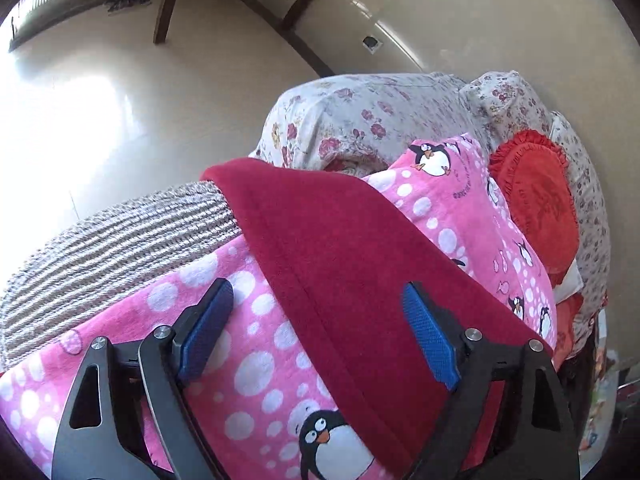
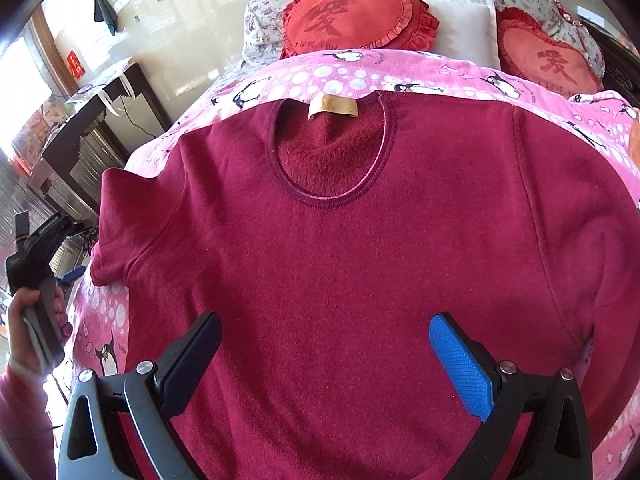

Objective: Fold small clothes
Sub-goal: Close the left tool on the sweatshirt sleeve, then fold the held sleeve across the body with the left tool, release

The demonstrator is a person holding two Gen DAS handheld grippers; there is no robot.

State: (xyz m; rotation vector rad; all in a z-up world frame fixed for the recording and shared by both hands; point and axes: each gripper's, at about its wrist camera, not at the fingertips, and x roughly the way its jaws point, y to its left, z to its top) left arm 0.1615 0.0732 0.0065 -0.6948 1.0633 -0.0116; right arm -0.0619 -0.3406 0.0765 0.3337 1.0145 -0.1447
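Observation:
A dark red fleece top (image 2: pixel 340 260) lies flat, front up, on a pink penguin blanket (image 2: pixel 312 76), its round neckline and tan label (image 2: pixel 334 107) at the far side. My right gripper (image 2: pixel 324 344) is open and empty, above the top's lower middle. My left gripper (image 1: pixel 316 320) is open and empty, over the top's hemmed edge (image 1: pixel 320 248) where it meets the pink blanket (image 1: pixel 248 360). The left gripper also shows at the left edge of the right wrist view (image 2: pixel 60 256), beside the top's folded left sleeve (image 2: pixel 120 220).
Two red heart cushions (image 2: pixel 352 16) (image 2: pixel 548 56) and a white pillow (image 2: pixel 468 24) lie at the bed's head on floral bedding (image 1: pixel 360 112). A grey striped cover (image 1: pixel 120 240) drapes the bed edge. A dark side table (image 2: pixel 100 120) stands on the left.

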